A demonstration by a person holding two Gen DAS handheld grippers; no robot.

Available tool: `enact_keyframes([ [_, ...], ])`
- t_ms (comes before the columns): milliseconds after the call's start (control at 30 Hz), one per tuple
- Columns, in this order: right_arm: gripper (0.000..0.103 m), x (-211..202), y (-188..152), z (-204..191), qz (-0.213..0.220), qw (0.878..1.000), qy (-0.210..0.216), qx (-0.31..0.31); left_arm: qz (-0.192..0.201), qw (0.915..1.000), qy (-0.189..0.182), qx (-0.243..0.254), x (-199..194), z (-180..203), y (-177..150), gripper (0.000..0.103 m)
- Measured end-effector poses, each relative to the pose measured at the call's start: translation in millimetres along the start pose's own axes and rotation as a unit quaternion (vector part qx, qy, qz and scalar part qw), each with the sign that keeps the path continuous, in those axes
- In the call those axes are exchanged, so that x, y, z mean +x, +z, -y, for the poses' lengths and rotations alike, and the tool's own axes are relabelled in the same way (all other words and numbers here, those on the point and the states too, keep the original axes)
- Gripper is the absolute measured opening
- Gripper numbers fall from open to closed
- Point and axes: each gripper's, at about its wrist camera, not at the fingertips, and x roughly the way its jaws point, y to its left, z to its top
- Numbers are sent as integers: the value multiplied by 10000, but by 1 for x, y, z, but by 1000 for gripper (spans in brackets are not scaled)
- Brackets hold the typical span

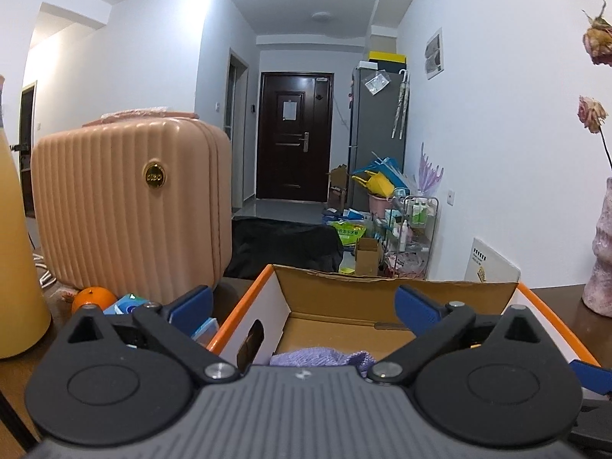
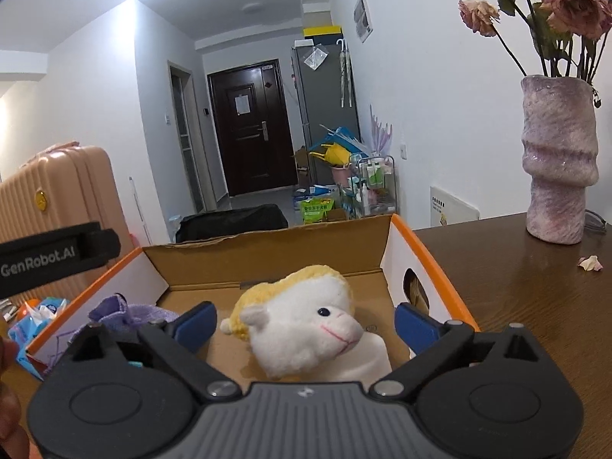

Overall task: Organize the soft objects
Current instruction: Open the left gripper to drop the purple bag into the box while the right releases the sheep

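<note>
An open cardboard box with orange edges [image 1: 244, 302] [image 2: 428, 244] sits on a dark wooden table. A purple cloth [image 1: 317, 356] [image 2: 126, 311] lies in its left part. A white and yellow plush sheep [image 2: 306, 317] lies in its right part. My left gripper [image 1: 304, 311] is open and empty above the cloth, fingers spread wide. My right gripper [image 2: 306, 323] is open with the sheep between its fingers, not clamped. The left gripper's body [image 2: 53, 256] shows at the left of the right wrist view.
A pink ribbed suitcase [image 1: 130, 206] [image 2: 57, 199] stands left of the box. An orange [image 1: 93, 298], a yellow bottle [image 1: 15, 267] and blue tissue packs [image 2: 38, 313] lie at the left. A purple vase with dried roses [image 2: 558, 160] stands right on the table [image 2: 535, 306].
</note>
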Motion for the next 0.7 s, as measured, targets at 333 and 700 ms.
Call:
enact_keyframes([
  [333,103,5,2,6,-88,9998,-32,162,-26,10000,16,-52,1,-3,-1,103],
  [700,103,2,1,13,-51,9995,-56,303,-106,9999,82,-105,-4,-7,-4,103],
])
